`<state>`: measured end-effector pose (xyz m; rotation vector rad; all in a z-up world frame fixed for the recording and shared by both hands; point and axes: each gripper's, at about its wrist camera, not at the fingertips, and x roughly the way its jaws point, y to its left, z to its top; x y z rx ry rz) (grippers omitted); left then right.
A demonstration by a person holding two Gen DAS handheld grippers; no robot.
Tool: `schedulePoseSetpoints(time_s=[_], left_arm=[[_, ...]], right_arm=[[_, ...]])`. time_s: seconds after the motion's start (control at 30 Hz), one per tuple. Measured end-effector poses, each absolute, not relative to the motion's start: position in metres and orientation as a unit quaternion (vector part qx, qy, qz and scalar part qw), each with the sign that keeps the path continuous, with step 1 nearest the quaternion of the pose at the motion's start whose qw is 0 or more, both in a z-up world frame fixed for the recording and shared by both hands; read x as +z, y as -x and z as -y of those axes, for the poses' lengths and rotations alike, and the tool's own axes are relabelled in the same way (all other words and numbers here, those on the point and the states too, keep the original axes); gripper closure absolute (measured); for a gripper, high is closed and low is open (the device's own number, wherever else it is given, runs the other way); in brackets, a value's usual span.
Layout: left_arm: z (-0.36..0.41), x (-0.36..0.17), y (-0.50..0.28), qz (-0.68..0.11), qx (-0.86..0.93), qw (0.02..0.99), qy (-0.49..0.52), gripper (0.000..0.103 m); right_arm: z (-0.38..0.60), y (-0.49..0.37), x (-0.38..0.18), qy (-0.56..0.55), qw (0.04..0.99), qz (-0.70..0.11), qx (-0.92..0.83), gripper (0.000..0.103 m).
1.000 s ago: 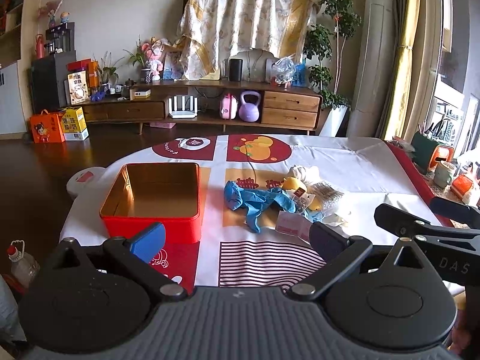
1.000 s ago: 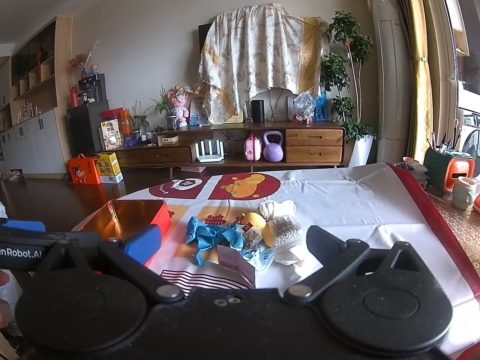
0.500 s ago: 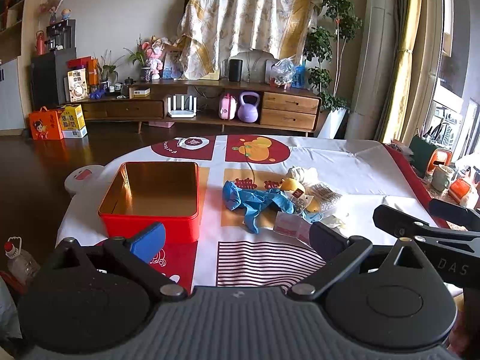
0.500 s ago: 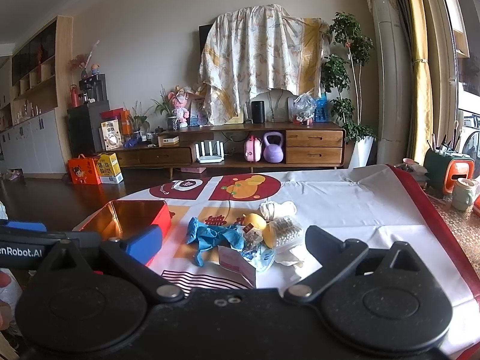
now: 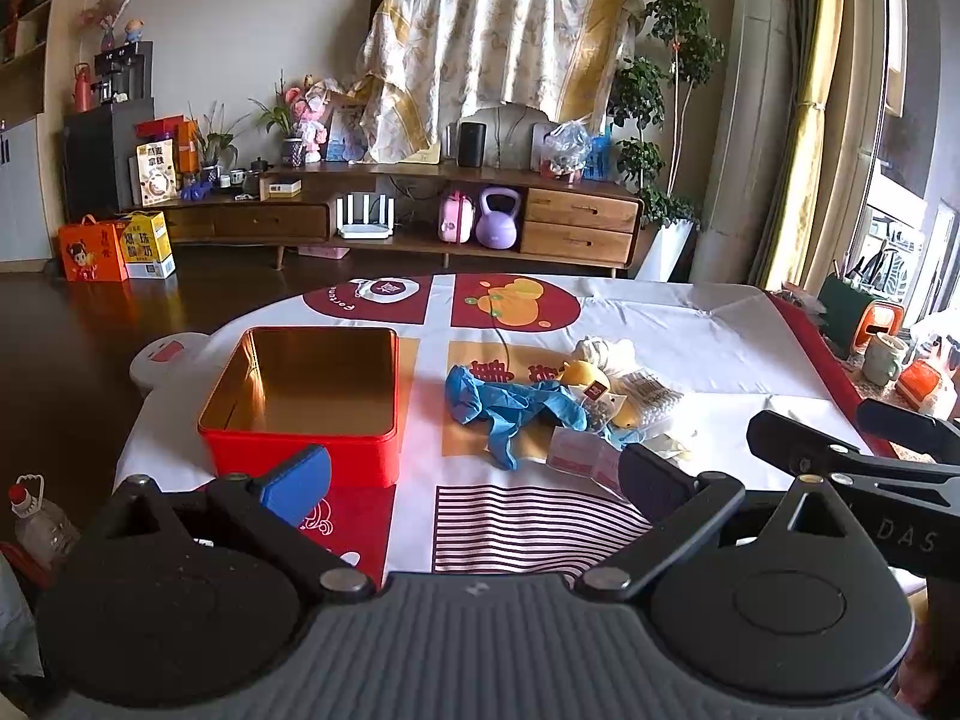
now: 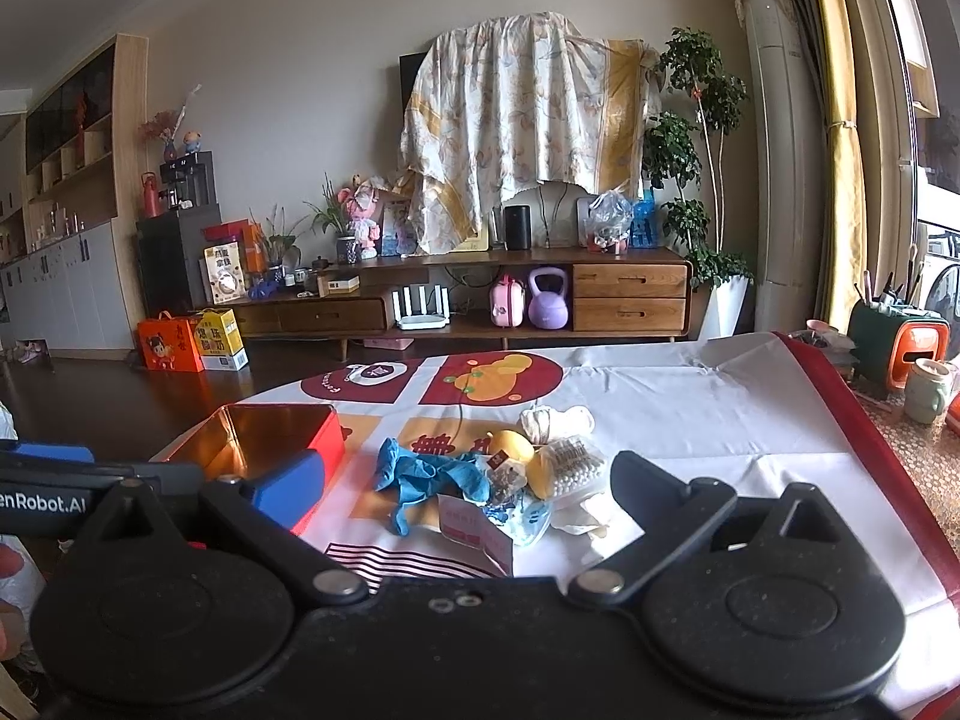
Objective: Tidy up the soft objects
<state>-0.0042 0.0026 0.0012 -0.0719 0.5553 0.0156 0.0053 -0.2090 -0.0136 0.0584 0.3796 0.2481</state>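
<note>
Red tin (image 5: 300,402) empty, left of soft pile (image 5: 570,408); 2 grippers (left (image 5: 474,480), right (image 6: 456,480)) gaping wide.

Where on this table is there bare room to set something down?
Free: the white cloth right of the pile, the strip between tin and glove, and inside the tin. The pile itself is crowded.

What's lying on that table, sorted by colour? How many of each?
Red: 1, the open red tin
Blue: 1, the crumpled blue gloves, too tangled to count singly
Yellow: 1, the yellow soft toy
White: 2, the white cloth bundle and the clear bag of white beads
Pink: 1, the pink-printed packet
Total: 6
</note>
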Motion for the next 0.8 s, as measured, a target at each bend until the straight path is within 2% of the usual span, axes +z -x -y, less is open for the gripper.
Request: schedulePoseSetpoints(time_s=[0.8], left_arm=[[0.011, 0.009, -0.011, -0.269, -0.008, 0.963, 0.032, 0.0]], right_arm=[[0.226, -0.017, 0.004, -0.026, 0.977, -0.18, 0.116, 0.001]])
